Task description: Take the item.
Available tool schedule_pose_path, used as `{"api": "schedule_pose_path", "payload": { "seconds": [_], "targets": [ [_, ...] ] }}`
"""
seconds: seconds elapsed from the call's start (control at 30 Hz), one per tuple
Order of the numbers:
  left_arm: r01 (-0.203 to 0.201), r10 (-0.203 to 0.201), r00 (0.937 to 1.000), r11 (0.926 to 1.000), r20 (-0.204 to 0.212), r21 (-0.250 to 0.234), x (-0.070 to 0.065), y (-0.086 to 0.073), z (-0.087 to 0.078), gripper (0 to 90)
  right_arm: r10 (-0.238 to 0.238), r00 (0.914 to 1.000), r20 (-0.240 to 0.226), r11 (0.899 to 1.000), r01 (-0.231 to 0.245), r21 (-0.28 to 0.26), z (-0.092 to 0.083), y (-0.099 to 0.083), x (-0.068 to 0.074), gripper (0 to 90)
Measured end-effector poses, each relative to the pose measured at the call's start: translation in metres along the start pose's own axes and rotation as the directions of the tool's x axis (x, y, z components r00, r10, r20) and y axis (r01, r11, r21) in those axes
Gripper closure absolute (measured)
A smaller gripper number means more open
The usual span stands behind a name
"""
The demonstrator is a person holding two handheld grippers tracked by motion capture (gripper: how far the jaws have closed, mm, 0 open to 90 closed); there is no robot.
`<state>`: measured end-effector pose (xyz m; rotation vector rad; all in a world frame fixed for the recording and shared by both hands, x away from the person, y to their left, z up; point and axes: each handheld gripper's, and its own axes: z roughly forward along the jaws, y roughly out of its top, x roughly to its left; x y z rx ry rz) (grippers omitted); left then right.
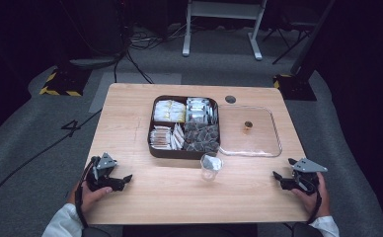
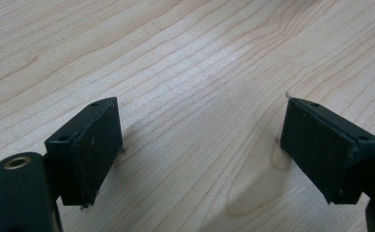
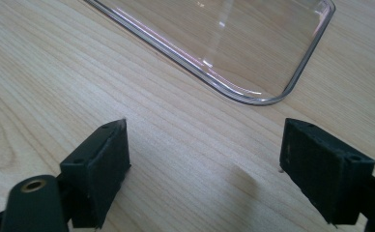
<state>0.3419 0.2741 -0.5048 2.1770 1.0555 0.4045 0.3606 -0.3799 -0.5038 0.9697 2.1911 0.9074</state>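
Observation:
A dark brown divided box (image 1: pixel 152 129) stands mid-table, its compartments packed with wrapped tea bags and sachets. To its right lies a clear plastic lid (image 1: pixel 273 129) with a small brown knob (image 1: pixel 248 126); its rounded corner (image 3: pixel 272 96) shows in the right gripper view. A small clear glass cup (image 1: pixel 210 167) stands just in front of the box. My left gripper (image 1: pixel 125 179) rests near the table's front left, open, nothing between its pads (image 2: pixel 98 150). My right gripper (image 1: pixel 279 177) sits at the front right, open and empty, just short of the lid's near corner.
The wooden table (image 1: pixel 130 106) has a round cable hole (image 1: pixel 230 99) at the back. Bare wood lies between the two grippers along the front. Beyond the table are grey carpet, cables, a white desk frame (image 1: pixel 222 19) and yellow-black striped stands.

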Motion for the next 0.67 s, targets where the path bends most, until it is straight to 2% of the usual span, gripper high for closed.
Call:
{"api": "schedule_pose_path", "payload": {
  "seconds": [0.67],
  "targets": [
    [-0.001,0.001,1.0000,1.0000,0.005,-0.001,0.0005,0.0002,0.0005,14.9,-0.001,1.0000,-0.003,1.000,0.001,0.000,0.0000,0.0000,-0.0001,18.2]
  ]
}}
